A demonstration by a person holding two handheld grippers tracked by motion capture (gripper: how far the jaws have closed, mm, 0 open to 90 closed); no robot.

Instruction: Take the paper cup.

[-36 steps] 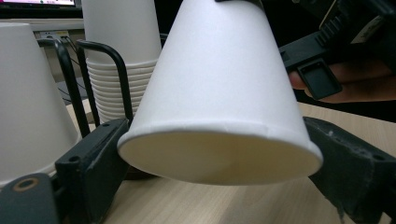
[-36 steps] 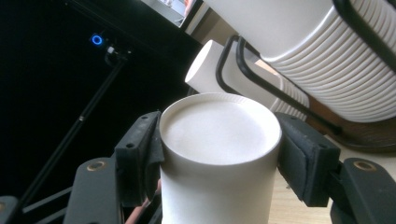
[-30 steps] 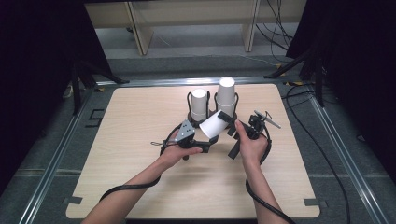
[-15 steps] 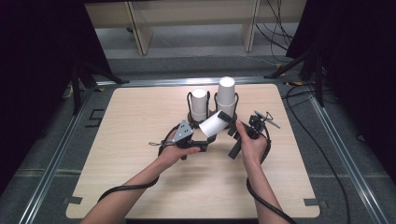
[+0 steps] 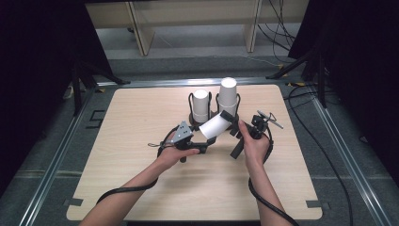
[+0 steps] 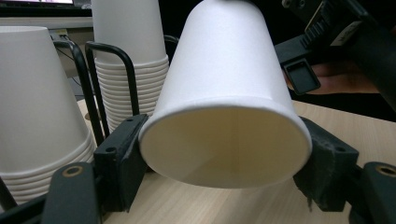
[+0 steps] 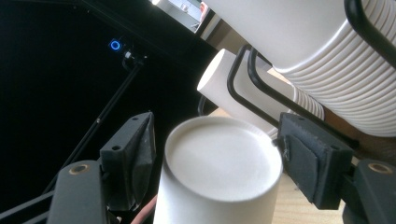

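cup (image 6: 224, 93) between left tongs (image 6: 224, 175)

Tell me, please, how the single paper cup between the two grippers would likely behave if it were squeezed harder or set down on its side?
The paper cup looks thin-walled and light, so the left gripper, clamped at its open rim, could probably dent it if squeezed harder. Its tapered round shape suggests it would roll in a curve on the table. The right gripper has just been opening around its base.

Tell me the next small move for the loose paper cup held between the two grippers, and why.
Probably draw the right gripper back off the paper cup. Its jaws have just been opening and stand apart from the cup's closed base, while the left gripper, whose jaws have just been closing, presses on the rim end. The left alone seems to carry it, clear of the cup stacks.
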